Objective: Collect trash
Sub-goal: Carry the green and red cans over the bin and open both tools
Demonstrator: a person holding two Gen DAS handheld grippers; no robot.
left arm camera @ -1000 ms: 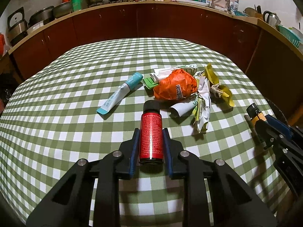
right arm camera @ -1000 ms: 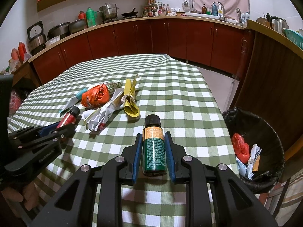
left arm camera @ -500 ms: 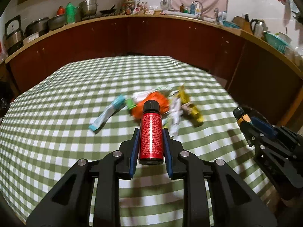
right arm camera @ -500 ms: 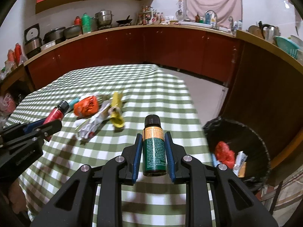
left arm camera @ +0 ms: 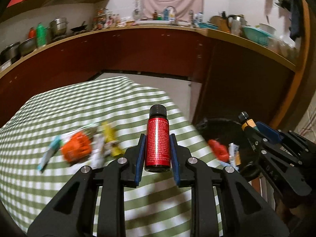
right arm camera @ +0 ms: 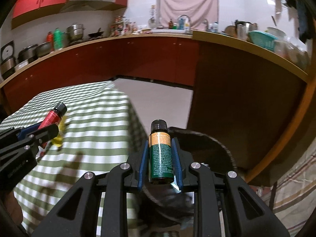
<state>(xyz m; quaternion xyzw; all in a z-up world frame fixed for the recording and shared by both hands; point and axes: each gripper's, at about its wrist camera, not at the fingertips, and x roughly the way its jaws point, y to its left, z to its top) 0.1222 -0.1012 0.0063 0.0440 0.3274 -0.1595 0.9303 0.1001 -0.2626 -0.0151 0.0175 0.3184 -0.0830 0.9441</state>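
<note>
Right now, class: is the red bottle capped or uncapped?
Capped. A black screw cap sits on the neck of the red bottle, which the left tool clamps by its sides.

Pots [right arm camera: 76, 32] and a green bottle [right arm camera: 57, 39] stand on the counter [right arm camera: 98, 41] above dark red cabinets [right arm camera: 138, 59].

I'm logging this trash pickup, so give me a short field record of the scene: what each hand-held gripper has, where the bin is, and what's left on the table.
left hand-held gripper: shut on red bottle, over the table edge
right hand-held gripper: shut on green bottle, above the bin
bin: black, on the floor off the table's right side, some trash already inside
table: green checked cloth
left on table: orange wrapper, tube, yellow peel, blurred scraps
</note>
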